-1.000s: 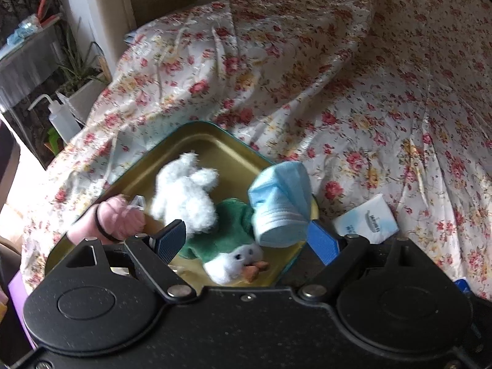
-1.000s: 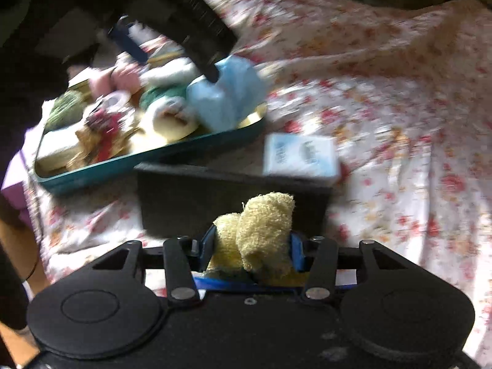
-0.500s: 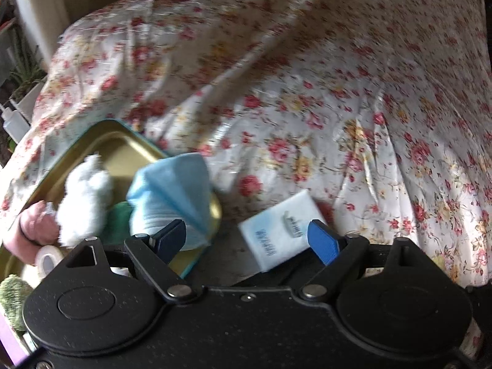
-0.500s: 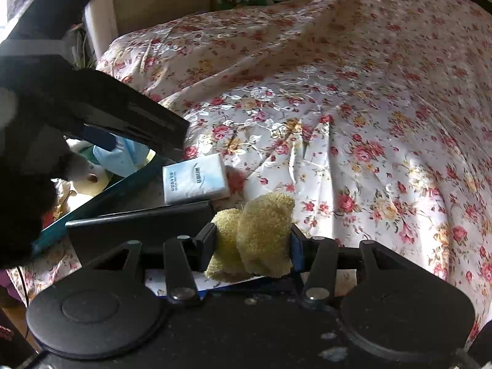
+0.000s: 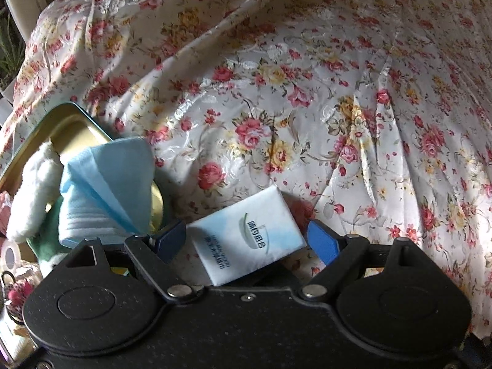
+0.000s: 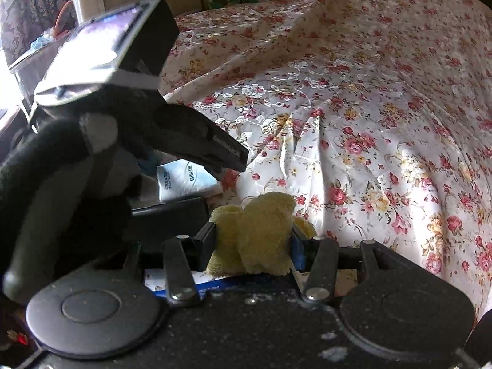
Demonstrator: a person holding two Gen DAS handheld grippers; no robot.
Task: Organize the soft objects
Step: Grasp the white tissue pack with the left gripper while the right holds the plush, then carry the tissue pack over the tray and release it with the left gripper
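Note:
A white and blue tissue pack [image 5: 246, 233] lies on the flowered bedspread [image 5: 307, 107]. My left gripper [image 5: 247, 240] hangs over it, open, one blue finger on each side and neither pad touching. In the right wrist view the same tissue pack [image 6: 181, 181] shows under the left gripper's black body [image 6: 196, 144]. My right gripper [image 6: 253, 243] is shut on a yellow fuzzy plush [image 6: 255, 233]. At the left a gold tray [image 5: 70, 123] with a teal rim holds a light blue folded cloth [image 5: 104, 184], a white plush [image 5: 33, 190] and a green plush [image 5: 49, 240].
A black-gloved hand [image 6: 61, 184] holds the left gripper. A black flat object [image 6: 172, 215] lies by the tissue pack. Small items fill the tray's near end [image 5: 15, 286]. The bedspread stretches wide to the right and beyond.
My left gripper moved right from over the tray to the tissue pack and came lower, so the pack now sits between its fingers. The right gripper rolled and kept the yellow plush.

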